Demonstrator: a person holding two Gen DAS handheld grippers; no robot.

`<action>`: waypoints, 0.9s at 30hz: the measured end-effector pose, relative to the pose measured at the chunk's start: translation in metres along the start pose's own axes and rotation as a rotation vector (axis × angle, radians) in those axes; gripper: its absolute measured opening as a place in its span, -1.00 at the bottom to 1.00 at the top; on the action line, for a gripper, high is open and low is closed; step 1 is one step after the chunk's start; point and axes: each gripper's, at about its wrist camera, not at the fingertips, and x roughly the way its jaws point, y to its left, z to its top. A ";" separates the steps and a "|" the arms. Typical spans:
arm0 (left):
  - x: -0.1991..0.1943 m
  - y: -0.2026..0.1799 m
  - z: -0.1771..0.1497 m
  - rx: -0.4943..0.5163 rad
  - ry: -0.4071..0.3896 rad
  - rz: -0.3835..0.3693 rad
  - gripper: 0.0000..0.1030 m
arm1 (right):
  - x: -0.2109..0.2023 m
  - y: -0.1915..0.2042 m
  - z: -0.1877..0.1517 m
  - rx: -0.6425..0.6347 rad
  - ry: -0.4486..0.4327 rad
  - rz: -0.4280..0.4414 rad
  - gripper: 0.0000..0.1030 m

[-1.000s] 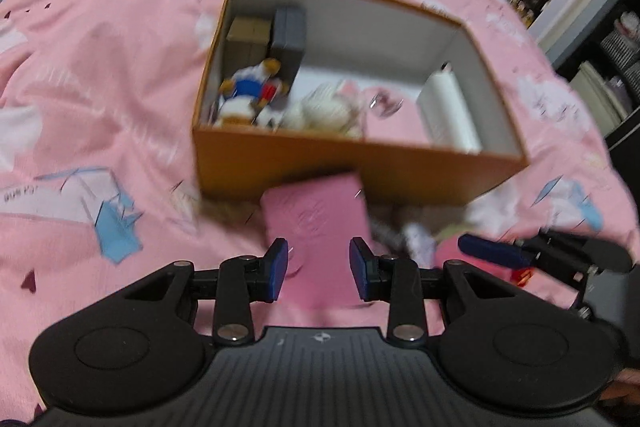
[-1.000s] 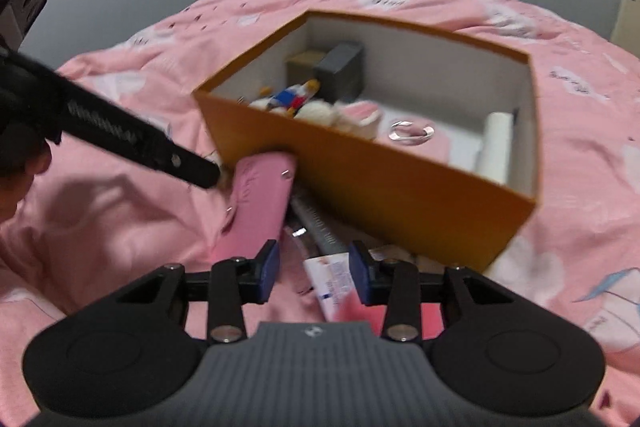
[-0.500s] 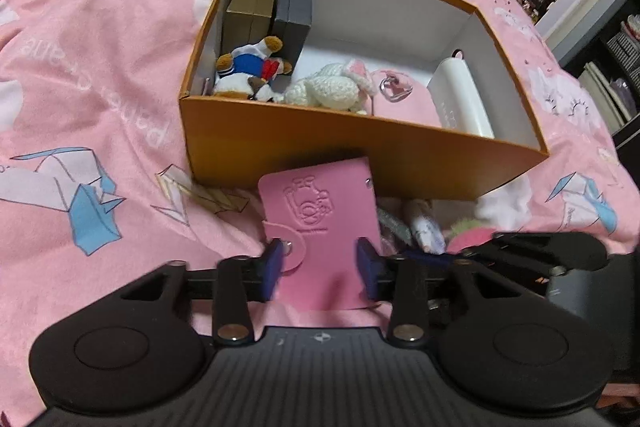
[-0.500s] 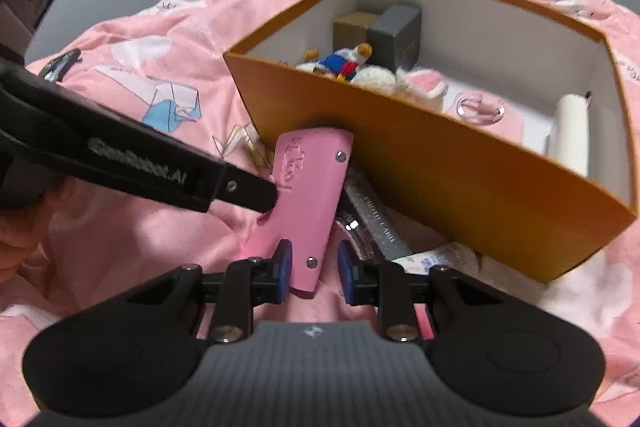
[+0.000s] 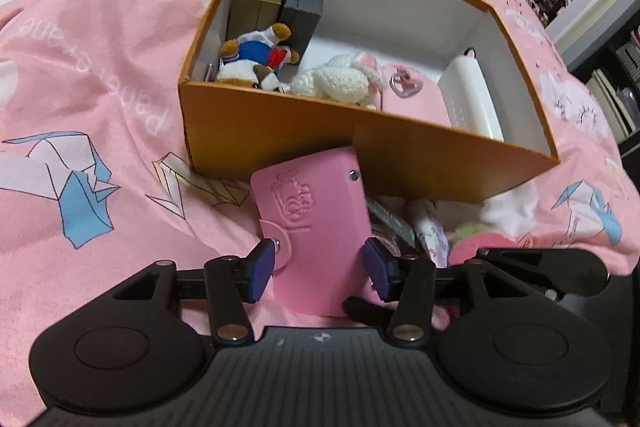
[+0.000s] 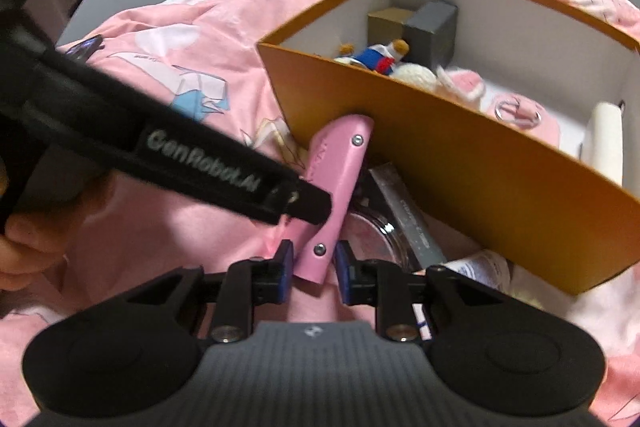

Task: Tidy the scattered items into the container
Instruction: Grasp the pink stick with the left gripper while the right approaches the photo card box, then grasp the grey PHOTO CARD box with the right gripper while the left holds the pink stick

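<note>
Flat pink leather card wallet (image 5: 316, 227) stands propped against the orange cardboard box (image 5: 256, 131) on the bed, long axis upward, right gripper (image 6: 314, 265) fingers clenched on its lower edge, left gripper (image 5: 318, 269) fingers opening, straddling its faces without contact.

Both tongs angled downward, side by side

The left tongs (image 5: 318, 269) have their jaws opening, blue pads (image 5: 260, 269) standing clear on either side of what lies between them. The right tongs (image 6: 314, 269) are closed to their narrowest, pads (image 6: 285, 263) pressing from both sides. A bare hand (image 6: 18, 239) grips the left tool's handle, whose black finger crosses just ahead of the right tongs.
</note>
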 end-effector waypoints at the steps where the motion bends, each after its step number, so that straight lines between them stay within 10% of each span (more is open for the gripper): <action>1: -0.001 0.001 0.000 -0.013 -0.004 -0.006 0.12 | -0.001 0.001 0.002 -0.004 -0.006 0.008 -0.52; 8: 0.001 0.006 0.005 -0.056 0.010 0.003 0.11 | 0.000 0.011 0.008 -0.052 -0.028 0.056 -0.53; 13: 0.003 0.011 0.008 -0.070 0.011 0.017 -0.37 | 0.001 0.012 0.010 -0.063 -0.006 0.075 -0.57; 27: 0.006 0.023 0.016 -0.097 0.018 0.046 -0.38 | 0.018 -0.050 0.037 0.033 0.022 -0.083 -0.40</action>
